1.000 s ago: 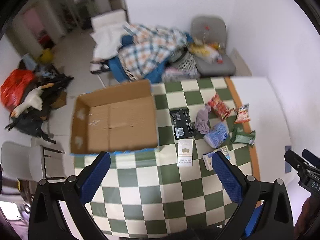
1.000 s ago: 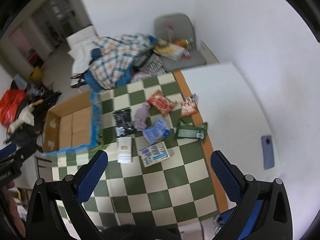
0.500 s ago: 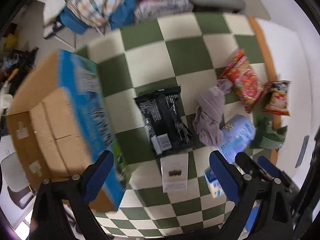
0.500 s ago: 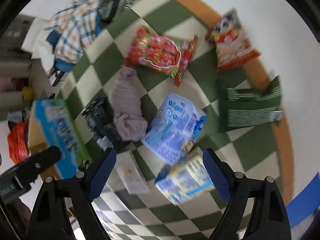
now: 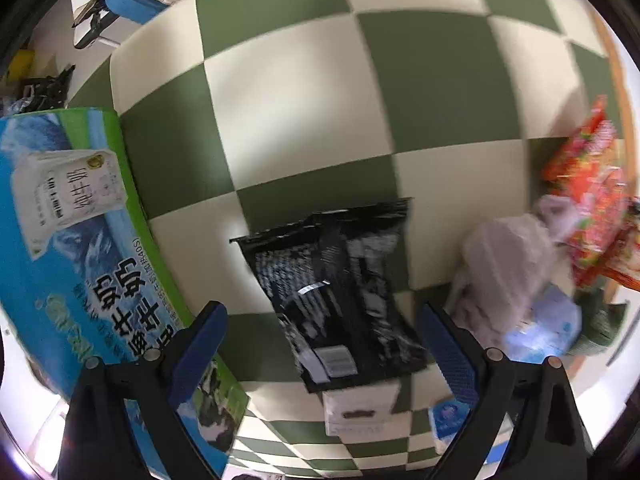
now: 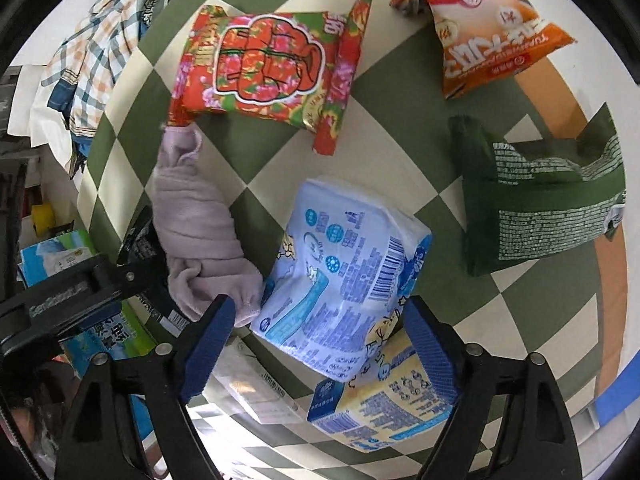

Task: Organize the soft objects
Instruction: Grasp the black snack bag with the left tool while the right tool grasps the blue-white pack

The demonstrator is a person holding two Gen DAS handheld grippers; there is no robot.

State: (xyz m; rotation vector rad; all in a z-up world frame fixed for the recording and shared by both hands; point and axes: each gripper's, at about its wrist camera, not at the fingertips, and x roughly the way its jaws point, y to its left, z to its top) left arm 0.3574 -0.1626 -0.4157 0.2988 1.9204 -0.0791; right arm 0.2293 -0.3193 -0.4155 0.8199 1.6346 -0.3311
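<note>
My left gripper (image 5: 322,344) is open, its jaws on either side of a black foil pouch (image 5: 340,284) lying flat on the checked cloth. My right gripper (image 6: 318,340) is open, low over a pale blue tissue pack (image 6: 340,276). A rolled mauve cloth (image 6: 200,232) lies left of the tissue pack and shows blurred in the left wrist view (image 5: 508,268). A red snack bag (image 6: 268,72), an orange snack bag (image 6: 488,40) and a dark green pouch (image 6: 548,204) lie beyond.
A cardboard box with a blue and green printed side (image 5: 76,248) stands at the left. A white carton (image 5: 360,408) and a yellow and blue pack (image 6: 388,404) lie near my grippers. The left gripper's body (image 6: 68,292) shows at the left of the right wrist view.
Both grippers have dropped steeply toward the table. The left one has closed in on the black pouch, the right one on the tissue pack. Both stay open.
</note>
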